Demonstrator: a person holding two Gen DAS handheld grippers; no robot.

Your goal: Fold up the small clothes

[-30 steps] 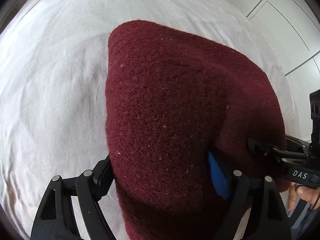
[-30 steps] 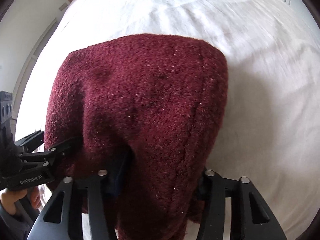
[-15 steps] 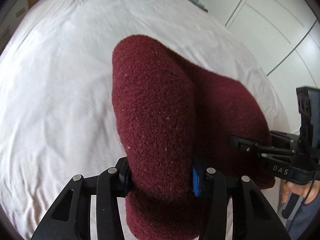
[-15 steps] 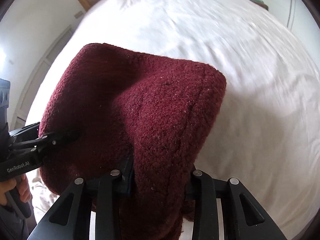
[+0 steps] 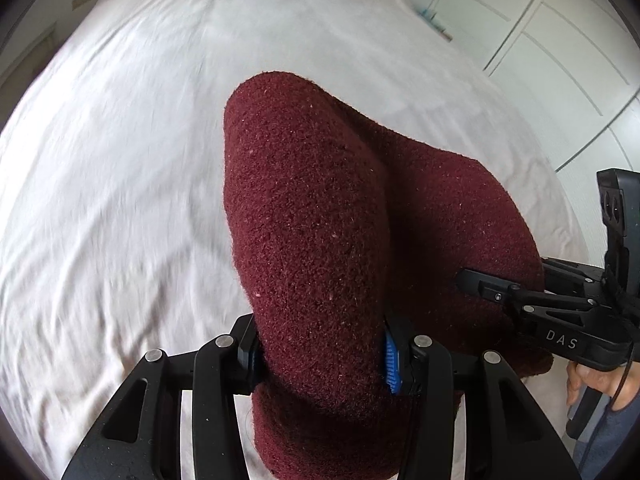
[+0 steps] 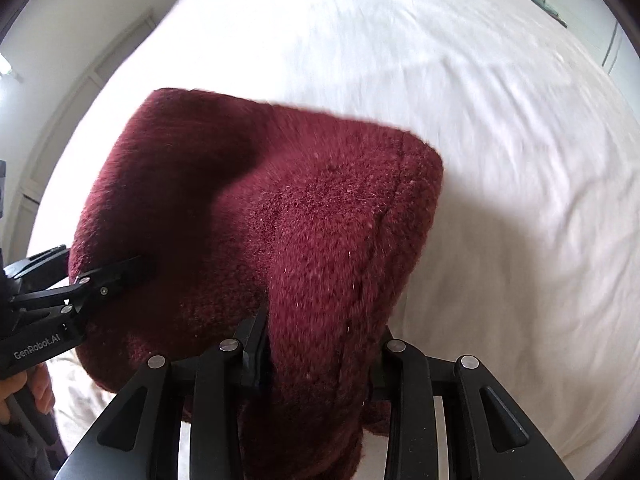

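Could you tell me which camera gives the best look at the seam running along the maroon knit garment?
The right wrist view: the seam runs as a clear ridge down the maroon knit garment toward the right gripper. The left wrist view shows only smooth knit clamped in the left gripper; no seam is visible there.

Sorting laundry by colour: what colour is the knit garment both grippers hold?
Dark maroon garment, plain; clearest in left wrist view.

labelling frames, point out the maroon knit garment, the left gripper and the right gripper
maroon knit garment (image 5: 312,216): left wrist view, raised fold.
left gripper (image 5: 320,350): left wrist view, between fingertips clamping cloth.
right gripper (image 6: 320,344): right wrist view, between fingertips clamping cloth.
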